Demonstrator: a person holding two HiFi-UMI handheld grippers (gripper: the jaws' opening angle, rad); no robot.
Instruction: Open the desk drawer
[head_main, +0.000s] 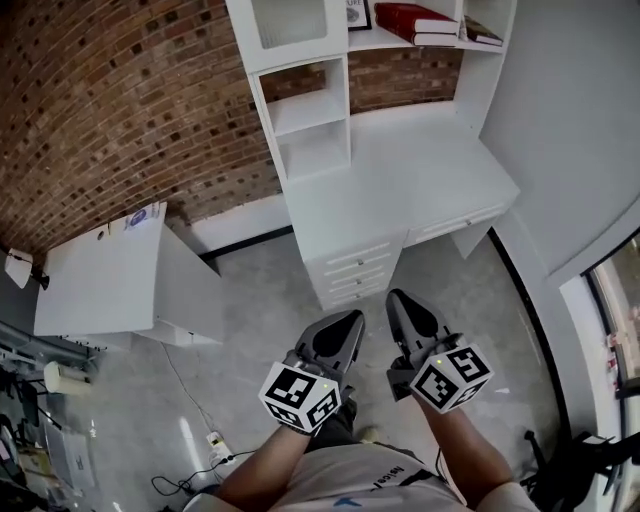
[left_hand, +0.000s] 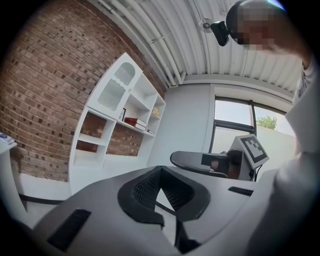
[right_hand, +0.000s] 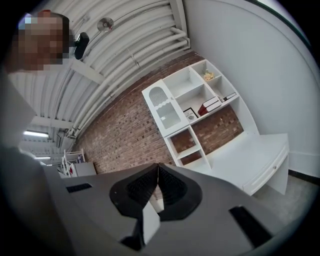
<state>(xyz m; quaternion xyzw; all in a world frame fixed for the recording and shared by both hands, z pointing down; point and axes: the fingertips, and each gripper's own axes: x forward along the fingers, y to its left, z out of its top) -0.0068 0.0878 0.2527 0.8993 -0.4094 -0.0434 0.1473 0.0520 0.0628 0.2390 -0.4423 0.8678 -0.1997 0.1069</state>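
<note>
The white desk (head_main: 420, 170) with its shelf unit stands against the brick wall. A stack of three small drawers (head_main: 356, 268) is under its left part and a wide flat drawer (head_main: 462, 221) under the right part; all are closed. My left gripper (head_main: 354, 318) and right gripper (head_main: 394, 297) hang side by side over the floor, short of the drawer stack and touching nothing. Both are shut and empty, as the left gripper (left_hand: 160, 168) and right gripper (right_hand: 158, 165) show close up. The wide drawer (right_hand: 270, 172) shows in the right gripper view.
A white cabinet (head_main: 130, 275) stands on the left by the brick wall. A power strip with cables (head_main: 215, 443) lies on the floor at lower left. Red books (head_main: 415, 20) lie on the top shelf. A grey wall and a window run along the right.
</note>
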